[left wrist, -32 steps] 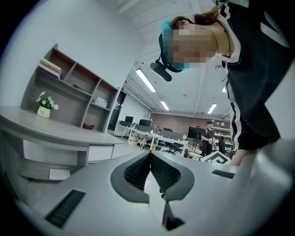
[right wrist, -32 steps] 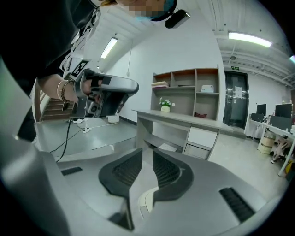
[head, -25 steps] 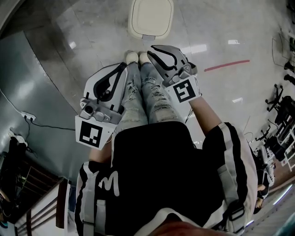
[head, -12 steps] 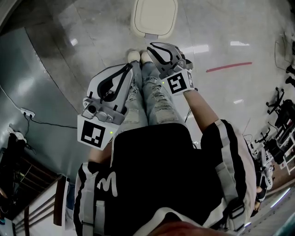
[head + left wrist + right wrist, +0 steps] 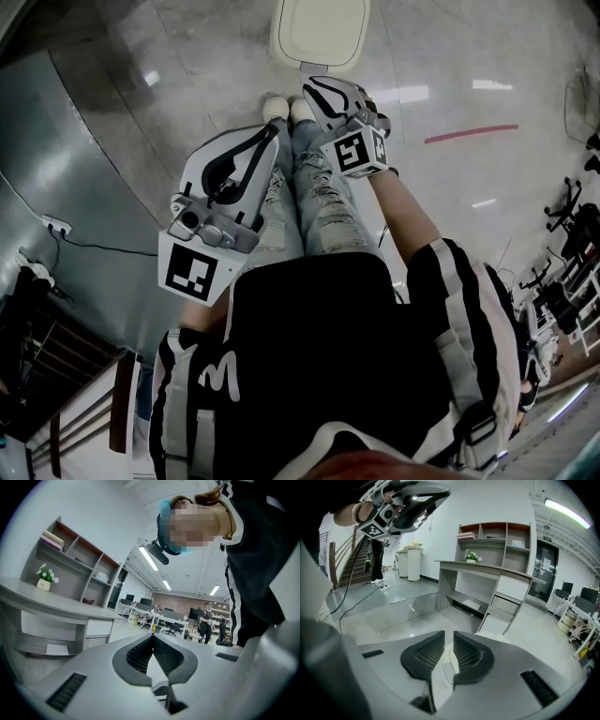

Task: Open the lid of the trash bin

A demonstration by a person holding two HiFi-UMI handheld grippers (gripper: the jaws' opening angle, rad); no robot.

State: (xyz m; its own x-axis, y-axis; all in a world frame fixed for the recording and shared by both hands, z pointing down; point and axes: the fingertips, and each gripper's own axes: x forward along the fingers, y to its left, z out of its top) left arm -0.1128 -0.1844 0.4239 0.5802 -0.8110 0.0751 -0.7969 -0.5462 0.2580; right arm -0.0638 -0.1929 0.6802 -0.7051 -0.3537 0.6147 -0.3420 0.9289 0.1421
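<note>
the right gripper (image 5: 311, 89), jaws barely apart and empty, has crept toward the still-closed cream rounded plastic bin lid (image 5: 319, 33) at top centre, starting the reach; the left gripper (image 5: 274, 131) stays clenched, empty.

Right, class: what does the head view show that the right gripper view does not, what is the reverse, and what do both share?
Only the head view: the whole trash bin, its cream lid down, the person's jeans and shoes, and a red line on the floor.
Only the right gripper view: a desk with shelves, a potted plant and stairs.
Both: the left gripper, the right gripper with its jaws slightly apart on nothing, and the cable across the floor. The pale sliver in that gap may be the bin.
</note>
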